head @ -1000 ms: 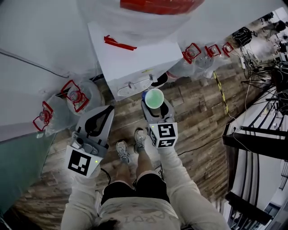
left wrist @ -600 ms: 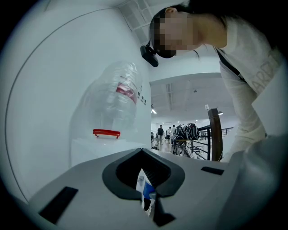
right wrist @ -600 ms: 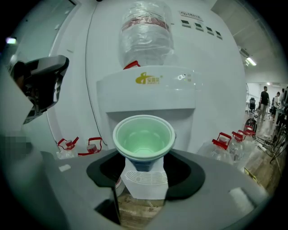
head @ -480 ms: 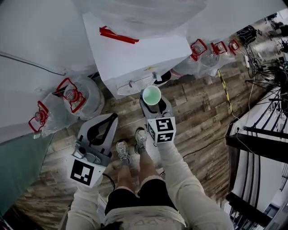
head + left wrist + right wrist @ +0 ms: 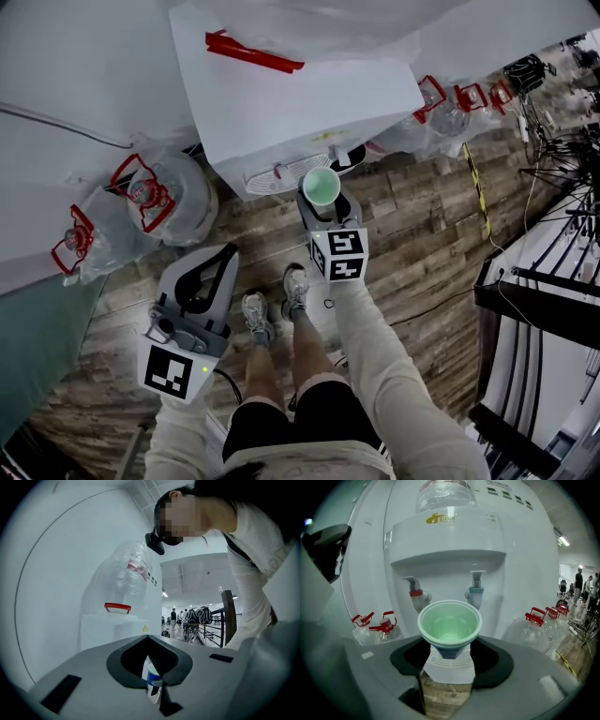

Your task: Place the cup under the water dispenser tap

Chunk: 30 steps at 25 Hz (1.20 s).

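Observation:
A paper cup [image 5: 321, 186], green inside with a blue and white outside, stands upright in my right gripper [image 5: 322, 204], which is shut on its lower body. In the right gripper view the cup [image 5: 449, 625] is in front of and below the white water dispenser's [image 5: 450, 536] two taps, between the red tap [image 5: 414, 595] and the blue tap [image 5: 475, 592]. From above, the cup's rim sits at the dispenser's [image 5: 281, 103] front, beside the drip tray [image 5: 272, 181]. My left gripper [image 5: 220, 261] hangs lower left, shut and empty, its tips meeting.
Large water bottles with red handles lie on the wooden floor left [image 5: 164, 197] and right [image 5: 450, 101] of the dispenser. Cables [image 5: 553, 141] and a black railing [image 5: 544, 300] are at the right. The person's feet [image 5: 272, 305] are just behind the grippers.
My right gripper has carried the cup forward, from short of the dispenser to its front by the taps. The left gripper has dropped back slightly and stayed shut.

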Each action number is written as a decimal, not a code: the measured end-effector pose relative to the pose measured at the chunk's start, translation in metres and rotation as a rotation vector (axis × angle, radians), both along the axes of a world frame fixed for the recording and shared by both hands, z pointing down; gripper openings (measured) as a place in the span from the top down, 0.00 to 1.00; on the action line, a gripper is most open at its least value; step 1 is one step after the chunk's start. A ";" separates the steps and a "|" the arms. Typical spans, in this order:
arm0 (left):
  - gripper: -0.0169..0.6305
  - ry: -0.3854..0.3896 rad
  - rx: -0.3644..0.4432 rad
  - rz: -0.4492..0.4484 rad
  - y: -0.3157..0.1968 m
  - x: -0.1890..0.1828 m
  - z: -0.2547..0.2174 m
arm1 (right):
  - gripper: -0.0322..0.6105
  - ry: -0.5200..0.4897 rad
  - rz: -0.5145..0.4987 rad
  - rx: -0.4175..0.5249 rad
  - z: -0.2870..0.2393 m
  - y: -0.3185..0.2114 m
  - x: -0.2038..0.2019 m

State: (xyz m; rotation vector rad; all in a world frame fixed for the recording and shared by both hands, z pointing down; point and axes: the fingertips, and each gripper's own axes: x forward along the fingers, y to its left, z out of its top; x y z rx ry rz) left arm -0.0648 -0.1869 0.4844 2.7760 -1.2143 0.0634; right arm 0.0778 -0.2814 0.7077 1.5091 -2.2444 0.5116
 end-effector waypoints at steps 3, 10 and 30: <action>0.97 -0.006 -0.001 -0.013 0.000 -0.003 0.007 | 0.52 0.010 0.010 -0.022 0.019 -0.006 0.004; 0.97 -0.014 -0.004 -0.041 0.001 -0.007 0.021 | 0.52 0.049 0.016 -0.073 0.057 -0.017 0.011; 0.97 -0.035 -0.027 -0.112 -0.006 -0.019 0.037 | 0.52 0.104 0.021 -0.158 0.110 -0.049 0.022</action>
